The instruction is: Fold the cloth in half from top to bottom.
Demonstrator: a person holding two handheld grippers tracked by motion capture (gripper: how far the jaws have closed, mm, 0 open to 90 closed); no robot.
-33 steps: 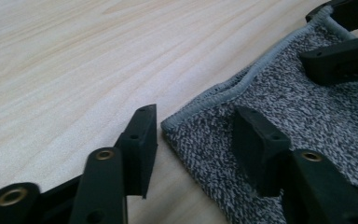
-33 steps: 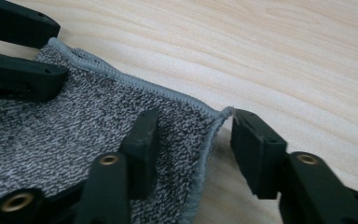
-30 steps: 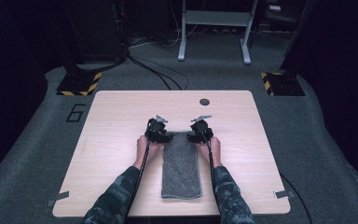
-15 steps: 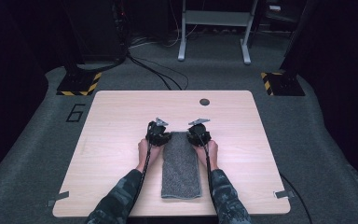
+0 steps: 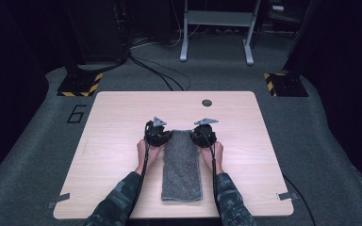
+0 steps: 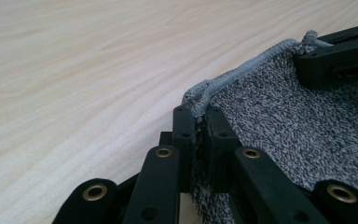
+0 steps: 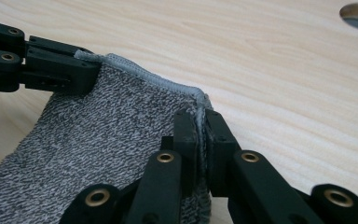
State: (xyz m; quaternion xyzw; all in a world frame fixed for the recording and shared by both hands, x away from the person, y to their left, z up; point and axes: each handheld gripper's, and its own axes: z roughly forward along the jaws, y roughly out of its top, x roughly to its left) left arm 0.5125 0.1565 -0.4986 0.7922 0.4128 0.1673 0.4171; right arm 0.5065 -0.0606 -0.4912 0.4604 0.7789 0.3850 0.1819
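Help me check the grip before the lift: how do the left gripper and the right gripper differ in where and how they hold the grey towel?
The left gripper pinches the grey towel at its far left corner, the right gripper at its far right corner. In the high view, the left gripper's grey plate stands more upright, while the right gripper's lies flatter. Shared: both sets of jaws are closed on the towel's stitched far hem, level with each other, on the wooden table.

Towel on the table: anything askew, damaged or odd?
Nothing stands out. The grey towel lies straight on the wooden table, hem intact. The left hand-held gripper and right hand-held gripper each pinch a far corner, lifting that edge slightly.
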